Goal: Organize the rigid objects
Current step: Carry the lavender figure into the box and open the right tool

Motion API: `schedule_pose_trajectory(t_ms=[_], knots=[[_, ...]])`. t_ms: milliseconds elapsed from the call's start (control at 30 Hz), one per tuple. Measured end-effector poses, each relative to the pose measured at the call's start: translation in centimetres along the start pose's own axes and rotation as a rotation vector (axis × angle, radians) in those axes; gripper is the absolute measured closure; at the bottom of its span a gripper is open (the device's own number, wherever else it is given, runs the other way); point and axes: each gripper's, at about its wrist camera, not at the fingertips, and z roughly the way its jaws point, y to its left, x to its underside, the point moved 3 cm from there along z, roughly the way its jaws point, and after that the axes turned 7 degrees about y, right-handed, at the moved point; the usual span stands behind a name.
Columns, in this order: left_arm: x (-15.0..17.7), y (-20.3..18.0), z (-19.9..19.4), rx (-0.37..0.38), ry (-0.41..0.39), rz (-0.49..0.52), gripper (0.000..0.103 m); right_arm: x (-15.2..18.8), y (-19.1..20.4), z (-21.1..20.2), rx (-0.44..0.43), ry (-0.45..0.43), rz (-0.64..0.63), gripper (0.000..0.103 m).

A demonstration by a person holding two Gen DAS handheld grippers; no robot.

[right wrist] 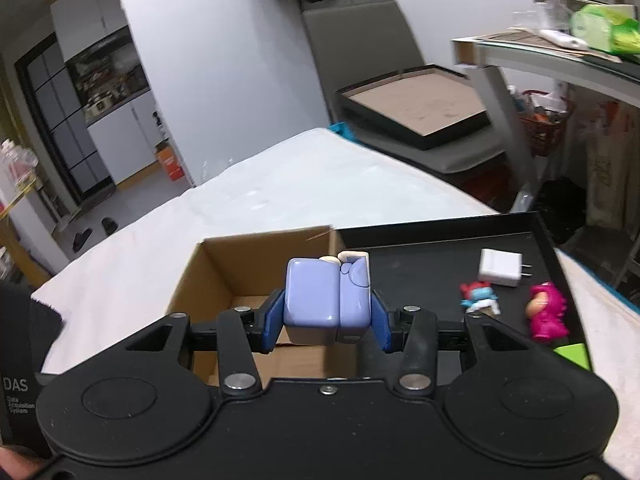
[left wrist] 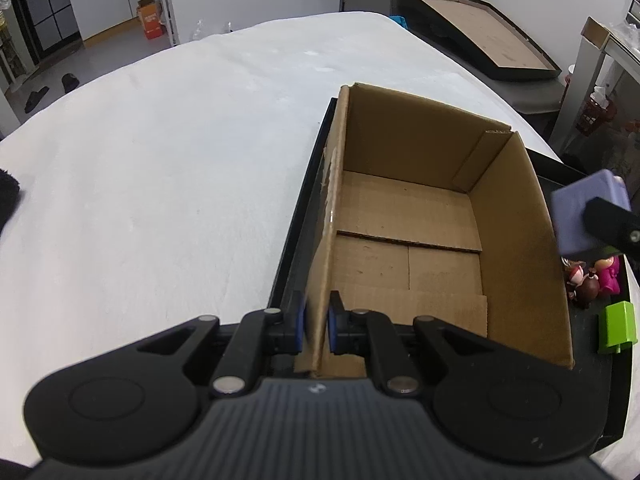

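so the surface is a big table covered in a white fuzzy cloth; sitting right on it is a shallow black rectangular tray, over on the right side of the cloth; the open brown cardboard box stands in that tray, not on the cloth itself; at the far left edge a dark fuzzy fabric thing lies on the cloth, cut off by the frame so can't tell what it is
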Motion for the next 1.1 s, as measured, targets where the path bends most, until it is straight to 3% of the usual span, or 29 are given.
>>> schedule_pose_trajectory(t_ms=[167,267,633,1100], knots=[[-0.8,0.6,0.4,0.023,0.008,-0.004,0.092,0.0,2.6,0.9,-0.030,-0.001,-0.069,0.059],[-1.2,1.2,0.7,0.045,0.018,-0.016,0.092,-0.1,3.2,1.9,-0.091,0.038,-0.050,0.059],[-1.2,2.3,0.8,0.088,0.037,-0.027,0.092,0.1,5.1,5.5,-0.117,0.088,-0.047,0.059],[-1.7,1.7,0.7,0.039,0.036,-0.017,0.091,-0.6,3.4,3.8,-0.150,0.067,0.014,0.054]])
